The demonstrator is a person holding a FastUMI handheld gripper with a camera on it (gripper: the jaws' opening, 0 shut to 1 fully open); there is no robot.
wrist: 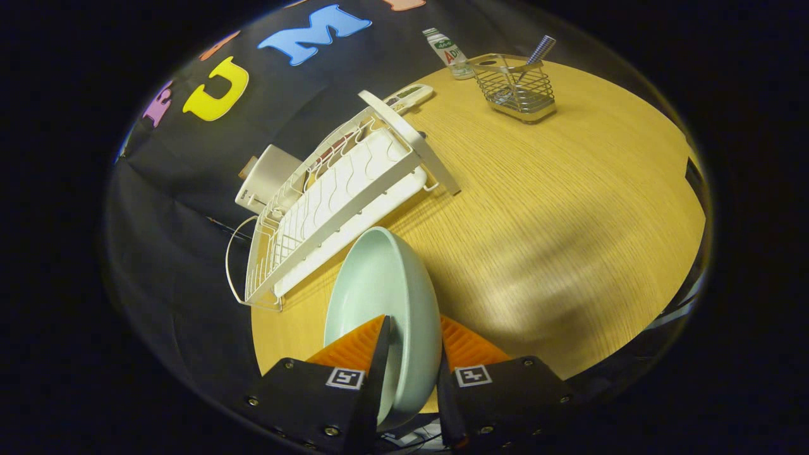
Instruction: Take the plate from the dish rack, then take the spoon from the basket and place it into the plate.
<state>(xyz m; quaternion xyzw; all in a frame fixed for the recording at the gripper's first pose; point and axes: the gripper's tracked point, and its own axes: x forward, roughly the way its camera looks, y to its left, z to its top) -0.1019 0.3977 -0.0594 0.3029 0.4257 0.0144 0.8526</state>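
Two fingers of the gripper [411, 344] clamp the rim of the pale green plate [379, 291], which stands on edge between them, clear of the white dish rack [335, 202] just to its left. I judge it is held upright because it came out of the rack's slots that way. The spoon [537, 54] waits handle-up in the wire basket [518, 91], far across the wooden table [569, 221], beside a small bottle [450, 54].

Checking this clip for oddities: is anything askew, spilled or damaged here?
Nothing spilled or damaged. The plate stands on edge, clamped between the gripper fingers, clear of the empty dish rack. The spoon leans in the basket.
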